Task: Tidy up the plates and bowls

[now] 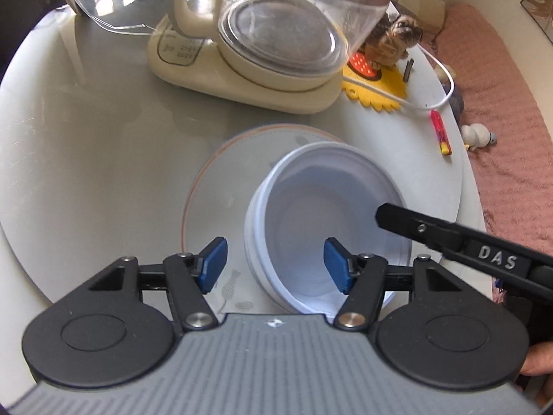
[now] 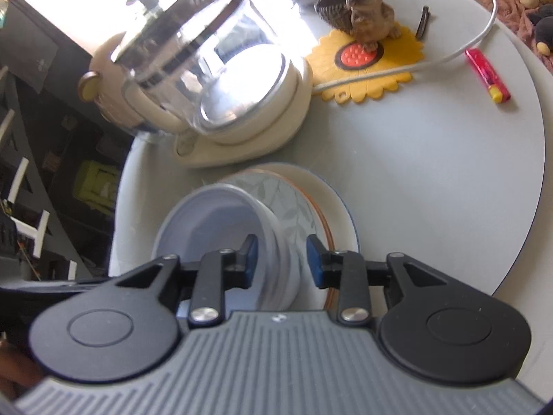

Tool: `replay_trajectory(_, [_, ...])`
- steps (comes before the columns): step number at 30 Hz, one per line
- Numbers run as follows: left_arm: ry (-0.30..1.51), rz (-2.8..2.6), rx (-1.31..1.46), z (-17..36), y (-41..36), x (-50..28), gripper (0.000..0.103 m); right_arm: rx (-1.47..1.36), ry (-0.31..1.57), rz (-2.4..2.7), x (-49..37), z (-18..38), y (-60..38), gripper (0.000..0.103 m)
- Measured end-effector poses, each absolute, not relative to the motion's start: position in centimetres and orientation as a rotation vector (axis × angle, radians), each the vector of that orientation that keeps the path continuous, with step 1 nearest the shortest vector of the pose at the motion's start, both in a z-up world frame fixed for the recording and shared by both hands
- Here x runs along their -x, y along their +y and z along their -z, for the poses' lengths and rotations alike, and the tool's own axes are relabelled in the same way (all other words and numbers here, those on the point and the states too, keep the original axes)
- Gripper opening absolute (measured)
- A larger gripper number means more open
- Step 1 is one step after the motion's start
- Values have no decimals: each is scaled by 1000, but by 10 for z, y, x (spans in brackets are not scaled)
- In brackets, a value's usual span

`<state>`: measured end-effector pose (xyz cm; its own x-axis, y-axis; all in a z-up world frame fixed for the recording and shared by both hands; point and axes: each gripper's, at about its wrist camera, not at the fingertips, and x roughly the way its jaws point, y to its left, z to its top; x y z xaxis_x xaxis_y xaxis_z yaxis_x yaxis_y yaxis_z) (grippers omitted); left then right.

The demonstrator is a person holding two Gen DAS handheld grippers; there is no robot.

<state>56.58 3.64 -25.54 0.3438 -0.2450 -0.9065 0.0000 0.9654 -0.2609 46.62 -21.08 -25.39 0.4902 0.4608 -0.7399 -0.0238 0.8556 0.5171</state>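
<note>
The white bowls (image 1: 328,221) are sitting nested on the plates (image 1: 214,193), so the stacking is looking largely done; the left gripper (image 1: 274,264) and right gripper (image 2: 281,261) are each straddling the bowl rim, fingers parted, pressing nothing; the round grey surface (image 1: 86,145) is also carrying a kettle (image 1: 276,27), with pink bedding (image 1: 501,110) lying beside.

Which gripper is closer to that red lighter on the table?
Right. The right gripper straddles the white bowl's rim on the side facing the red lighter; the left gripper straddles the rim on the bowl's far side from it.
</note>
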Motion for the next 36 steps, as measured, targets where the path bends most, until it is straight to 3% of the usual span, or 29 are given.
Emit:
replay_trajectory(8, [1161,128,250,220,42,-547,67,-427,941,-289,-451,218,-219,37])
replay_trajectory(16, [1029,159,235,150,38,-511,67,-392,799,-275,-420,157,-232,37])
replay_trajectory(24, [882,192,216,72,39,-459,67,-373,682,-279,-375,101,-231,37])
replay_trajectory(36, [758,257,144,10,53,-366,67,-353,532,-259,-283,36,-208,37])
